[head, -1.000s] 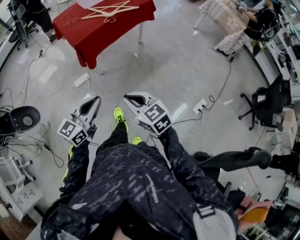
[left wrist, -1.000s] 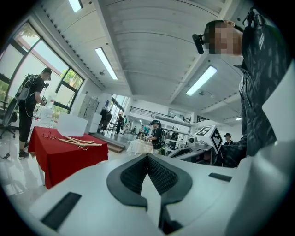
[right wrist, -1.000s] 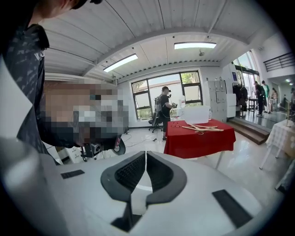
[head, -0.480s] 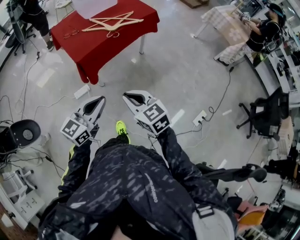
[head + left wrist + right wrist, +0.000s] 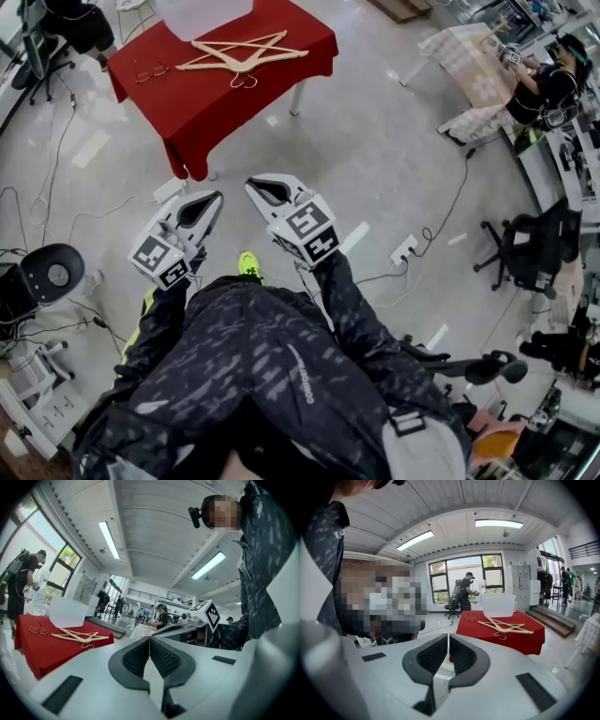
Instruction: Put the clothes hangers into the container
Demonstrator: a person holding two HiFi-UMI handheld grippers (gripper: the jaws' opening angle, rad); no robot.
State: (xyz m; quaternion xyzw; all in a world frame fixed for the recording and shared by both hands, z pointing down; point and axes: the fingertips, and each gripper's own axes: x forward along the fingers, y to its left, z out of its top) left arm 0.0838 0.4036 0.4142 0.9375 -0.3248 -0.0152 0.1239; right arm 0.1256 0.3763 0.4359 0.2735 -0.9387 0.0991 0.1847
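Both grippers are held out over the floor (image 5: 375,141) in the head view, well short of the red-draped worktop (image 5: 202,117). The left gripper (image 5: 208,202) and the right gripper (image 5: 258,189) sit side by side above a bright green shoe (image 5: 248,265), apart from each other and touching nothing. On the worktop, the wooden clothes hangers (image 5: 242,58) lie crossed in a pile around the middle. The translucent container (image 5: 202,14) stands at the far edge, just beyond them, and a pair of glasses (image 5: 152,71) lies toward the left edge.

From the left gripper view, the jaws are pressed together with nothing between them. The worktop (image 5: 42,653) is off to the left, with the clothes hangers (image 5: 77,637) lying flat on it, the container (image 5: 68,612) behind them and the glasses (image 5: 37,630) beside them. The other gripper's marker cube (image 5: 206,613) shows to the right.

From the right gripper view, the jaws are likewise clenched on nothing. Beyond them the clothes hangers (image 5: 505,626) rest on the worktop (image 5: 511,641) in front of the container (image 5: 498,605), with the glasses (image 5: 469,618) near the left edge. A person (image 5: 465,592) stands by the window behind.
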